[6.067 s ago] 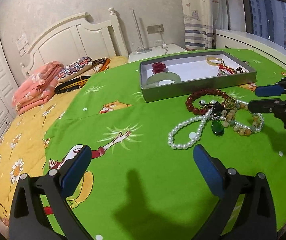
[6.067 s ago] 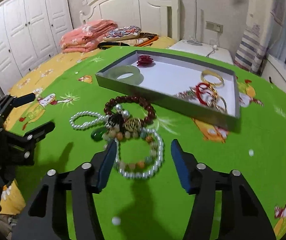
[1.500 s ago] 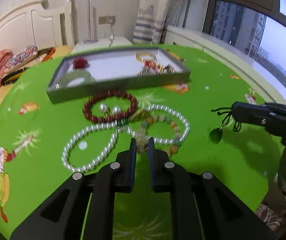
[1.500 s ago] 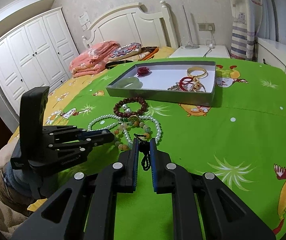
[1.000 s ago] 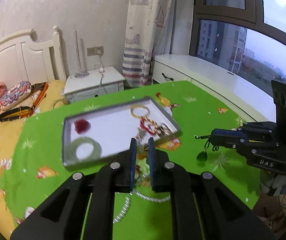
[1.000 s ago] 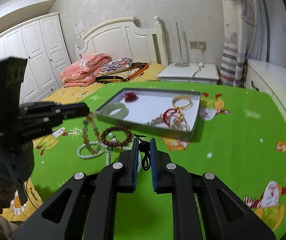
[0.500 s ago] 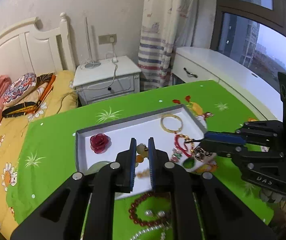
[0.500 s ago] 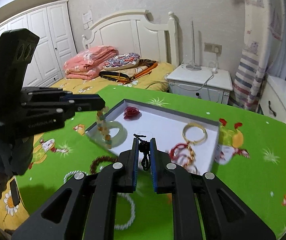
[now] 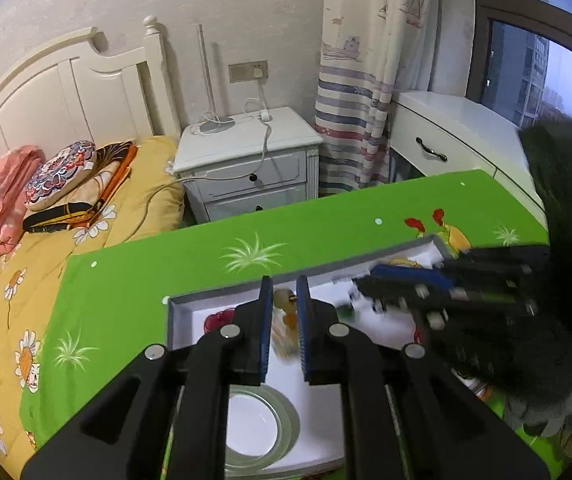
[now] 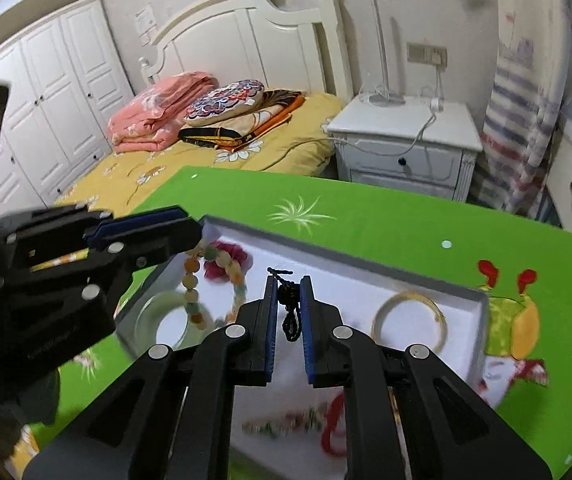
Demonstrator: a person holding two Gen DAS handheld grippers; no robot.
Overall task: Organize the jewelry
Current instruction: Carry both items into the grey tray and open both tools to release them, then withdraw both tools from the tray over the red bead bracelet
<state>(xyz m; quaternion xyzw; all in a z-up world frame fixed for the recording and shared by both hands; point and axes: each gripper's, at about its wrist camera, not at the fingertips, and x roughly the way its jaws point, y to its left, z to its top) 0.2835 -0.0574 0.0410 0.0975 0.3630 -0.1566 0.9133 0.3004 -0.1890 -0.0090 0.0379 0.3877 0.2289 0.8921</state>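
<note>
Both grippers have risen off the green cartoon-print cloth (image 10: 386,220) and are now hovering over the shallow grey tray with a white floor (image 10: 366,276), each carrying the piece it picked from the pile. The left gripper (image 9: 284,292) is pinching a bracelet of pale yellow, orange and green stone beads (image 10: 193,284), whose loop is dangling freely over the tray's left part, just above the pale green jade bangle (image 9: 281,432) and beside the dark red rose-shaped ornament (image 10: 231,258). The right gripper (image 10: 288,300) is clamping a black knotted cord (image 10: 290,312); the green pendant I take to be hanging from it shows only as a dark blur in the left view. Holding each piece by one point is probably keeping them untangled for the drop. Also lying in the tray are a plain gold bangle (image 10: 408,320) and, blurred at the near edge, red loops (image 10: 332,428).
</note>
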